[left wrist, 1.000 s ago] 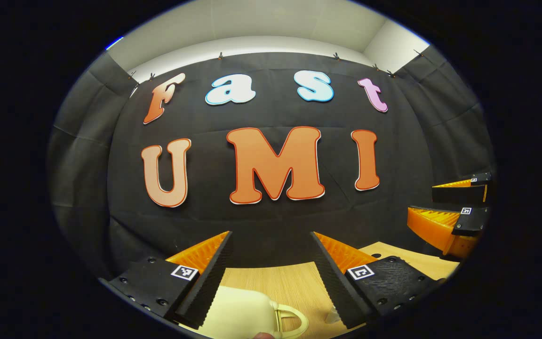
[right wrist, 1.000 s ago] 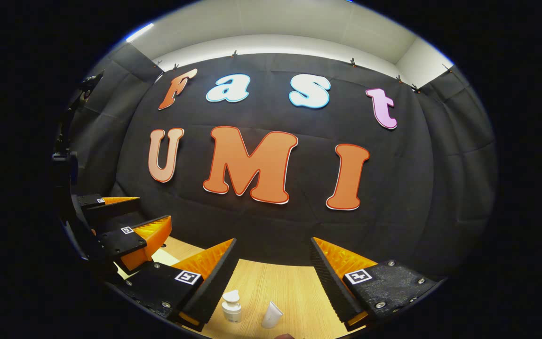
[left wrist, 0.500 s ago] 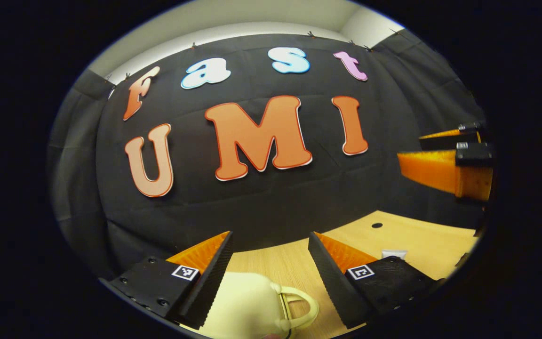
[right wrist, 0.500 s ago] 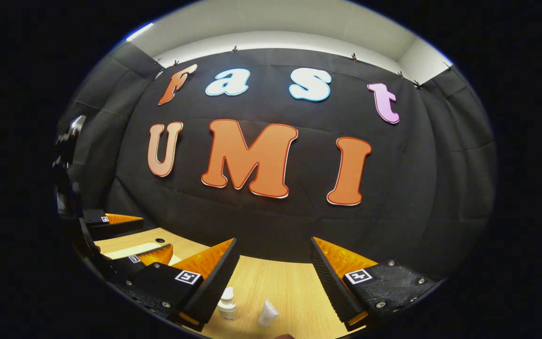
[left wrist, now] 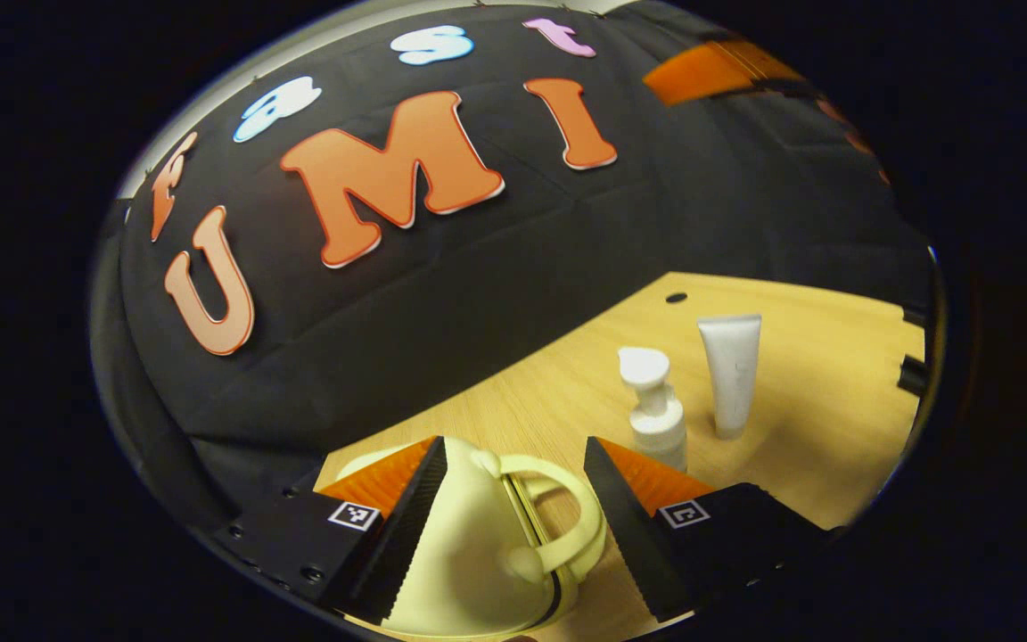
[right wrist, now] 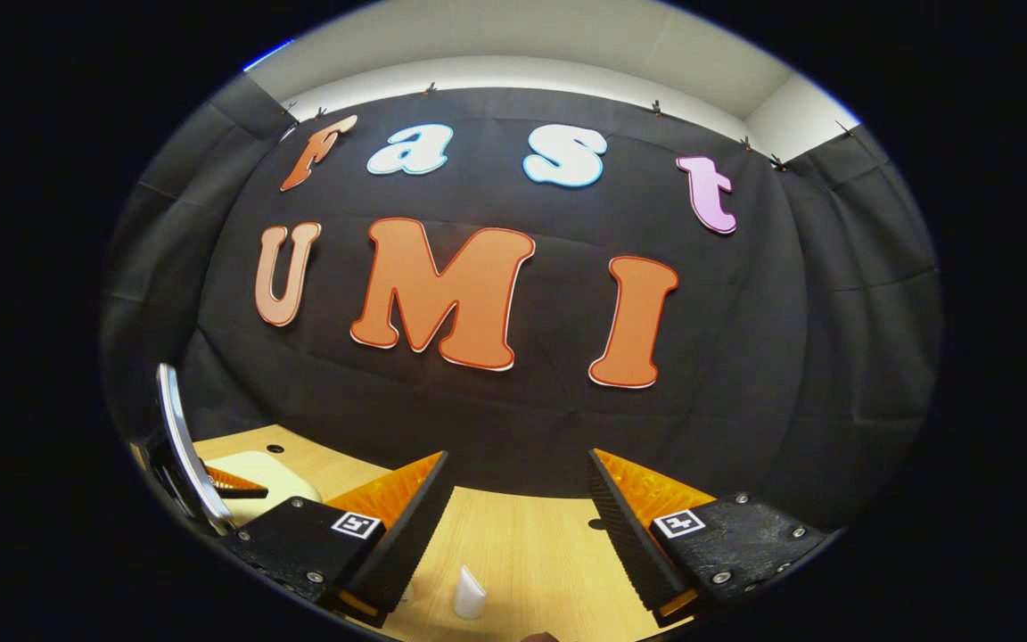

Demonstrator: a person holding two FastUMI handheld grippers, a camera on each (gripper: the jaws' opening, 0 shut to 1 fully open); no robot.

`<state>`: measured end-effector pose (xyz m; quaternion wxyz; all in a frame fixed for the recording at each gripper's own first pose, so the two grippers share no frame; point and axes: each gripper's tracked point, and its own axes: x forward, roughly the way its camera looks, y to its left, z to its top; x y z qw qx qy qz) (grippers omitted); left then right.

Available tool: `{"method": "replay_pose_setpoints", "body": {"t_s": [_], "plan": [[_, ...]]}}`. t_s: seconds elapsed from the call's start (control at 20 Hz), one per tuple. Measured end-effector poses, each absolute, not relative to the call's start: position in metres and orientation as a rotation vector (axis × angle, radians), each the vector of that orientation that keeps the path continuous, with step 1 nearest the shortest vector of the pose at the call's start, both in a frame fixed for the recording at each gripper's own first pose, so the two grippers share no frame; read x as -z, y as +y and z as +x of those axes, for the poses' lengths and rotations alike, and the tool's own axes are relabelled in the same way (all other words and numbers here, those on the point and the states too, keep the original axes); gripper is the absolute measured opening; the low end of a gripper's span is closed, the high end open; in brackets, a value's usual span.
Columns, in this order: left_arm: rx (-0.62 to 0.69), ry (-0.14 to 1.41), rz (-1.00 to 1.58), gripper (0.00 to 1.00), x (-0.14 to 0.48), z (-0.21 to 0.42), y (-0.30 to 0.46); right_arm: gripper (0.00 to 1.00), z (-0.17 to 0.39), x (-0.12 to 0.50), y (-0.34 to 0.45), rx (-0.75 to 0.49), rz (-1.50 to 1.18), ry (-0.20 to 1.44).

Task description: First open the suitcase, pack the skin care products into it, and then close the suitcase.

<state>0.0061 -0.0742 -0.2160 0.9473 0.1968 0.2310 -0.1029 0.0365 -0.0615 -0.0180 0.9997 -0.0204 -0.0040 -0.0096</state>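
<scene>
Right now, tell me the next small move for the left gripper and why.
Probably ease the left gripper forward and down toward the handle of the pale yellow suitcase. It is open, the handle lies between its fingers, neither pressing on it, and the case looks closed. The pump bottle and tube stand unpacked on the table, so opening comes first.

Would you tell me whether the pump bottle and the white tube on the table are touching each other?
Apart. The left gripper view shows bare wooden table between the pump bottle and the tube, both standing upright.
</scene>
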Motion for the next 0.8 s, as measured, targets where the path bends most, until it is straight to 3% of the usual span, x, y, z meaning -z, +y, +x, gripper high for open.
{"method": "replay_pose_setpoints", "body": {"t_s": [0.45, 0.5, 0.55, 0.8], "plan": [[0.26, 0.602, 0.618, 0.95, 0.281, -0.007, -0.082, 0.96, 0.036, 0.022, -0.082, 0.058, -0.063, -0.001], [0.263, 0.607, 0.637, 0.86, 0.282, -0.005, -0.083, 0.96, 0.036, 0.023, -0.083, 0.058, -0.065, 0.0], [0.262, 0.605, 0.66, 0.84, 0.282, -0.004, -0.081, 0.96, 0.036, 0.023, -0.084, 0.057, -0.067, 0.0], [0.285, 0.619, 0.76, 0.84, 0.289, -0.011, -0.09, 0.96, 0.034, 0.025, -0.087, 0.057, -0.066, 0.003]]}}
